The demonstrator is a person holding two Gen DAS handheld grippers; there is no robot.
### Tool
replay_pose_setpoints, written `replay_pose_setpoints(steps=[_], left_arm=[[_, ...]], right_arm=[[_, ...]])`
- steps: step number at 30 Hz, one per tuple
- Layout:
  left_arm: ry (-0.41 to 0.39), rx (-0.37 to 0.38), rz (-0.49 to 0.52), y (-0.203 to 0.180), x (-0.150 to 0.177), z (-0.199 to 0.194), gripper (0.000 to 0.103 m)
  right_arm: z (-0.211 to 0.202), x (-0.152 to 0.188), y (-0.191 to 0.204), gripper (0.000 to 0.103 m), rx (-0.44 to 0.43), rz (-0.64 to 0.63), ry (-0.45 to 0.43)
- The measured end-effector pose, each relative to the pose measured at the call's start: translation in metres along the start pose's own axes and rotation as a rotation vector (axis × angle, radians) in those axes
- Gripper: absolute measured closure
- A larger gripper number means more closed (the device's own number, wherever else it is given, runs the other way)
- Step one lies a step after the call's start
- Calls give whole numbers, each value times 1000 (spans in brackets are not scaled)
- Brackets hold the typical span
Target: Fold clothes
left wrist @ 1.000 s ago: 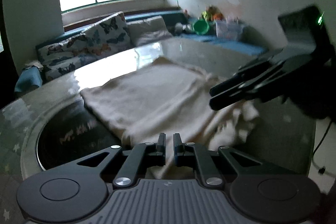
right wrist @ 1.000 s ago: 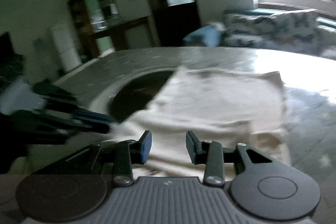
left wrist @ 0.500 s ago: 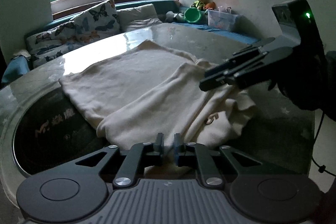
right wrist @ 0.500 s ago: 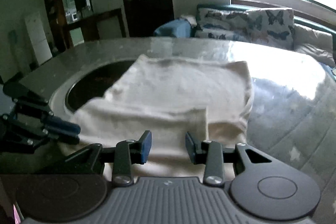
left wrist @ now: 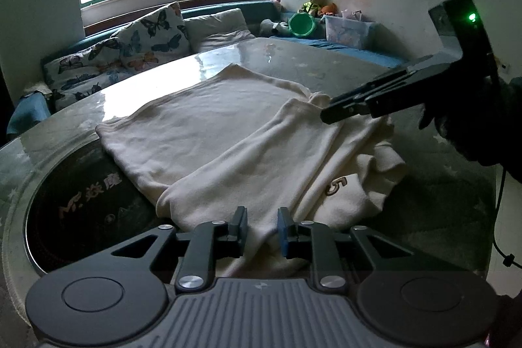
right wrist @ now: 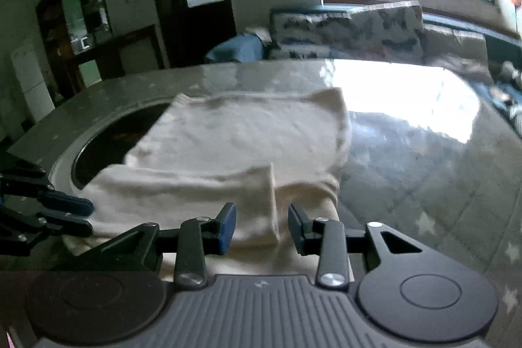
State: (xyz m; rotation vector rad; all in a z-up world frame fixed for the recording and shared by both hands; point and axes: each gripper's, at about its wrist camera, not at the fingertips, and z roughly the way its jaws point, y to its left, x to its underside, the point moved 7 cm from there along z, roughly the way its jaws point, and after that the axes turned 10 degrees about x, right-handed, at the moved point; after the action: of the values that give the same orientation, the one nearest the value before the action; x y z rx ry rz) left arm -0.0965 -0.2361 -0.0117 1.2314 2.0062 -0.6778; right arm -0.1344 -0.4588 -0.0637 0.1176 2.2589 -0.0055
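Left gripper (left wrist: 262,227) has sprung apart, letting go of the cream sweater (left wrist: 235,136) near the tabletop (left wrist: 326,64) edge; right gripper (right wrist: 262,225) hovers wide, holding nothing

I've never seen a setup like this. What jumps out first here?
A cream, half-folded garment lies spread over a glossy grey table, partly covering a dark round inset. Two black grippers hover at its near edge, the left gripper and the right gripper, both open. Behind, butterfly-print cushions sit under a bright window.

Both wrist views low, close, crossing; share cream garment (left wrist: 228,132) (right wrist: 241,139).
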Motion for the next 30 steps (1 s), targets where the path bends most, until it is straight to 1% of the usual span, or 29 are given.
replay_pose_setpoints(steps=[2,3,4,5,8,9,10,15,18,19,20,22,24,25,26,28,30], left_arm=[[-2,9,18,-4,0,-2,81],[-3,13,26,-5,0,-3,80],[-4,17,35,-7,1,-4,80],[-3,17,42,-9,1,-4,80],[1,5,57,-9,2,-4,80],[3,0,62,-9,3,-4,82],[6,-5,68,-8,4,-3,89],[4,-7,74,-6,7,-7,96],[4,3,76,-4,9,-11,96],[4,6,78,-3,10,-12,96],[10,12,79,-2,11,-13,96],[19,16,85,-2,13,-14,96],[27,20,92,-1,15,-16,96],[23,24,88,-1,13,-18,96],[19,27,83,-1,11,-20,96],[-3,34,69,-1,5,-25,95],[-31,28,61,0,-5,-25,95]], right_arm=[[3,5,-1,68,-9,10,23],[3,7,0,71,-5,-1,23],[3,7,0,76,-1,-6,21],[2,6,0,91,-1,-1,23],[-2,5,1,95,2,4,20],[-5,3,2,95,3,0,11],[-9,2,3,95,4,-5,1],[-36,-9,7,96,6,-12,-56],[-48,-9,7,96,10,-6,-66],[-45,-5,5,95,13,-1,-47],[-43,-1,4,92,15,4,-28],[-33,12,0,90,12,20,32],[-35,11,-2,84,15,19,20],[-37,11,-3,83,16,18,13],[-38,11,-4,83,17,18,7],[-44,-3,-6,83,17,22,-40],[-41,-14,-3,83,12,12,-66]])
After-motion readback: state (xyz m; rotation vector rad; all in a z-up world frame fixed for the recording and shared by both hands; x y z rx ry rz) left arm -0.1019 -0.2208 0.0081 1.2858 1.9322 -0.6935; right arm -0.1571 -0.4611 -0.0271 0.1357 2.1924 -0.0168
